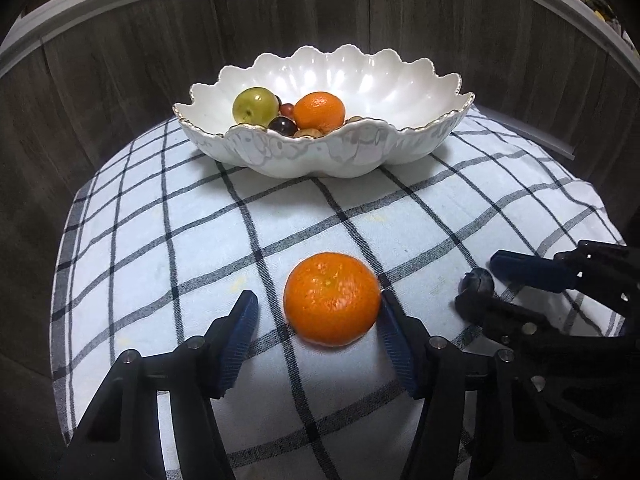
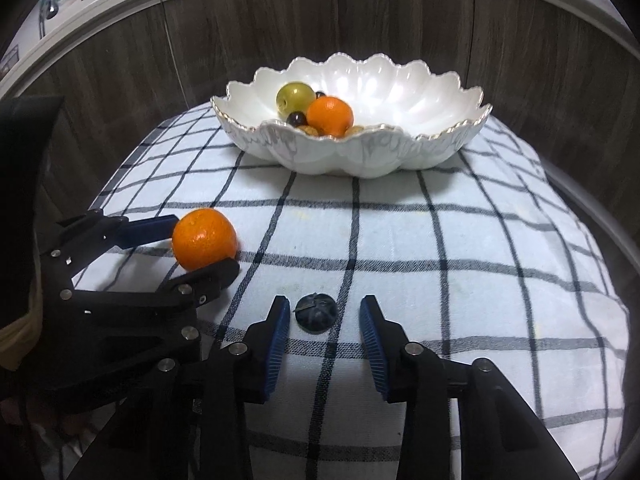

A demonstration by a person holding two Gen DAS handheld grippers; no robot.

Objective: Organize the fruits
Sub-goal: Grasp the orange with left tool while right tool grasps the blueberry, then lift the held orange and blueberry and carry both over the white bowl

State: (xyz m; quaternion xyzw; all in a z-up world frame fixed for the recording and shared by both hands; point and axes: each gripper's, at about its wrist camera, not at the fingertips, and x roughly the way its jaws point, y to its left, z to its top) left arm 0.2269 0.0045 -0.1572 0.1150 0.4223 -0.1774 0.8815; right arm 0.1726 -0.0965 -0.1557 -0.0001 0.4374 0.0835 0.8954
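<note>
An orange (image 1: 332, 299) lies on the checked cloth between the fingers of my open left gripper (image 1: 318, 312); its right finger touches or nearly touches it. The orange also shows in the right wrist view (image 2: 204, 238), with the left gripper (image 2: 200, 244) around it. A small dark blue fruit (image 2: 316, 313) lies between the fingers of my open right gripper (image 2: 325, 316), apart from both pads; it also shows in the left wrist view (image 1: 477, 280), with the right gripper (image 1: 478, 284) around it. A white scalloped bowl (image 1: 320, 152) (image 2: 360, 156) at the back holds another orange, a green fruit and small dark fruits.
The white cloth with dark checks (image 1: 160, 240) (image 2: 480, 260) covers the table. A dark wood-grain wall (image 1: 120, 60) (image 2: 540, 60) stands close behind the bowl. The cloth's edges drop off at left and right.
</note>
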